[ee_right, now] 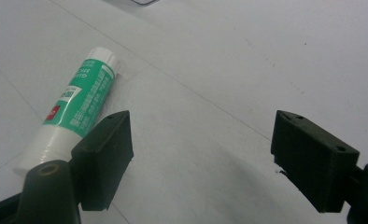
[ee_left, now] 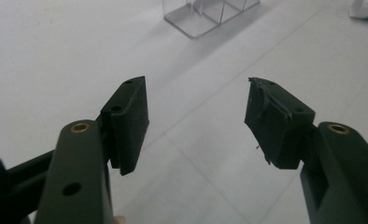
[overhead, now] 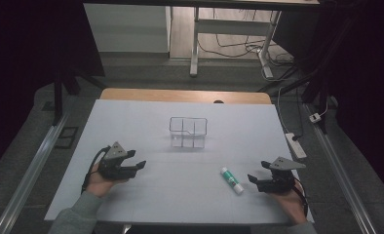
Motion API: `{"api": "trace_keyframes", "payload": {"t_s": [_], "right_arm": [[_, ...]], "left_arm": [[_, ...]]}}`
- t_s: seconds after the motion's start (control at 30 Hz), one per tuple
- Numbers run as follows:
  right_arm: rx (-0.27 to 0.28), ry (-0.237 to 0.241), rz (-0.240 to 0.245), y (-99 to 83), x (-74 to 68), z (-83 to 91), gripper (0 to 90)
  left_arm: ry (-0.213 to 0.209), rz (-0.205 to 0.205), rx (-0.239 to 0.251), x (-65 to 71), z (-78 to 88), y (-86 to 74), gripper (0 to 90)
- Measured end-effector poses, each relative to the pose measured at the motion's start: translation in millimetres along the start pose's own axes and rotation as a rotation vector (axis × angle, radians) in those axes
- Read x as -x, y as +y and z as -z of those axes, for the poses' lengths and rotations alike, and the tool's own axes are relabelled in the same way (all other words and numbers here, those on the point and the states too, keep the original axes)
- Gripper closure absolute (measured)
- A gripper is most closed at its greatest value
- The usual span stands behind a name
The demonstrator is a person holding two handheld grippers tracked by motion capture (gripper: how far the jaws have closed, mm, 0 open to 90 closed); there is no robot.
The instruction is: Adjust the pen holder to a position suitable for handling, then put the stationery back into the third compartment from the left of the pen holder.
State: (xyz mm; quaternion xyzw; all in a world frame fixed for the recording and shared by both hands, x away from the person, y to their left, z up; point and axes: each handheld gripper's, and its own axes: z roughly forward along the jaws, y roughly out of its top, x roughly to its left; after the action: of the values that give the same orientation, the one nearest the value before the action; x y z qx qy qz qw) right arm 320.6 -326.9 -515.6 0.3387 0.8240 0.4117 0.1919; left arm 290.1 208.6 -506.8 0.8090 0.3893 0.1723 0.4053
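The glue stick [overhead: 232, 180] lies near the desk's [overhead: 131, 117] front right corner, just beside the right gripper [overhead: 258, 181], jaws apart; left gripper [overhead: 139, 165] also apart, empty

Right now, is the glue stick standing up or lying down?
Lying down. The glue stick rests flat on its side on the white table, beside the right gripper.

Looks like a lab or test room: white-covered tabletop [overhead: 146, 126] in the centre, dark curtains [overhead: 29, 58] at both sides, power strip [overhead: 296, 145] and loose cables [overhead: 239, 46] on the grey floor [overhead: 146, 68].
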Motion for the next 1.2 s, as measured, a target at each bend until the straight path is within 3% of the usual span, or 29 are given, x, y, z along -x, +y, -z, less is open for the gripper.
{"api": "trace_keyframes", "payload": {"t_s": [0.33, 1.0, 1.2], "right_arm": [[0.004, 0.011, 0.003, -0.9, -1.6, -0.8, 20.3], [0.005, 0.008, 0.007, 0.7, -2.7, 2.6, 21.3], [-0.007, 0.016, -0.005, 9.4, -3.1, 4.1, 22.6]], "left_arm": [[0.018, 0.023, 0.011, 1.0, 21.8, -23.7, 37.1], [0.023, 0.000, -0.006, 4.9, 19.5, -22.7, 35.8], [0.017, -0.004, -0.016, 5.9, 18.4, -24.3, 35.5]]}}
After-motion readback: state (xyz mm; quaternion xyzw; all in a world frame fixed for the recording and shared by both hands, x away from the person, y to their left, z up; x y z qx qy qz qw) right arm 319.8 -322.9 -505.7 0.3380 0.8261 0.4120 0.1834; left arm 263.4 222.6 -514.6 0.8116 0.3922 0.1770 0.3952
